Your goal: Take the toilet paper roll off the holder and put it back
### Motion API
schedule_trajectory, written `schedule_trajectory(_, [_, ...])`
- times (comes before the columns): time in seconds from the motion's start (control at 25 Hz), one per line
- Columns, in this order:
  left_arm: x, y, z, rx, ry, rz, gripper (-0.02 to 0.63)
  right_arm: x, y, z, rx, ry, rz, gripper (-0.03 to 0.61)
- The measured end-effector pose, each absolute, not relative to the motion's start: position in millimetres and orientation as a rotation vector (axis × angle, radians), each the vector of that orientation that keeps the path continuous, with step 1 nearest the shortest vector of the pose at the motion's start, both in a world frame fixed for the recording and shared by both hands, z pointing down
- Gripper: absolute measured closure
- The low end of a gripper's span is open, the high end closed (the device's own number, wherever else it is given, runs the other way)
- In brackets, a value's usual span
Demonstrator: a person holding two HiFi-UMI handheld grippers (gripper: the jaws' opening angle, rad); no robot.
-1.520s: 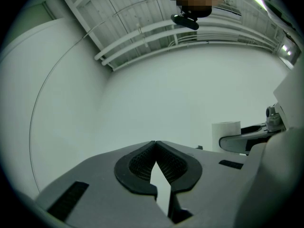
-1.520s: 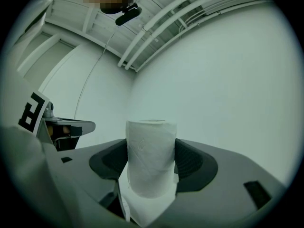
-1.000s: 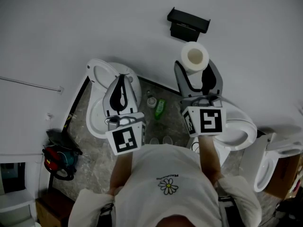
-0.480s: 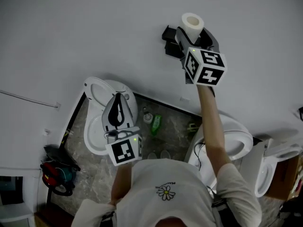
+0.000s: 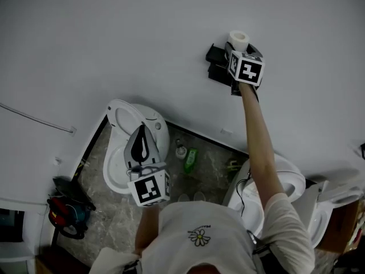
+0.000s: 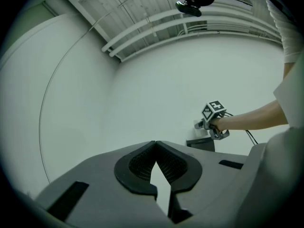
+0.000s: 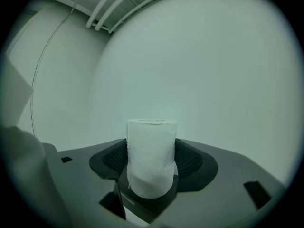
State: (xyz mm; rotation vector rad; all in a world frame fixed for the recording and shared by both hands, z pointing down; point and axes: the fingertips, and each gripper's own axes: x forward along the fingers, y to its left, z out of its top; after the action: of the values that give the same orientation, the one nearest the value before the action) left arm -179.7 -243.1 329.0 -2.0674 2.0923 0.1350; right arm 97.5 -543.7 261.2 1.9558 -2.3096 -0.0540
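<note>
— So, where do we have the white toilet paper roll just now?
— We hold it in the right gripper, with the jaws clamped on its sides and the arm stretched out to the far white wall. The roll's long axis runs along the jaws. Its open core end points away from the gripper (the head view shows that end as a pale ring).
— And the black wall-mounted holder?
— It is just beside the roll, on its left and a touch nearer in the head view. We cannot tell whether the two touch. In the right gripper view we see only bare wall beyond the roll, so the holder sits off to the side of the jaws' line and not ahead of them.
— Then the put-back turns on that offset?
— We think so. We judge the roll must go leftward to the holder. Its axis would likely have to line up with the holder's bar, which we cannot make out from here.
— What of the left gripper?
— Its jaws meet at the tips with nothing between them. It hangs low and near, over the white toilet bowl at the left, well apart from the holder. The right gripper is plainly the nearer one, so we'd expect it to manage alone.
</note>
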Motion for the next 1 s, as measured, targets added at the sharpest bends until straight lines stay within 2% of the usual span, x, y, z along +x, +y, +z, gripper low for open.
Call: schedule_trajectory(1.0, [-178, -246, 336, -2.066, 2.104, 0.109, 0.595, 88, -555, 286, 1.921, -2.134, -0.161, 0.281])
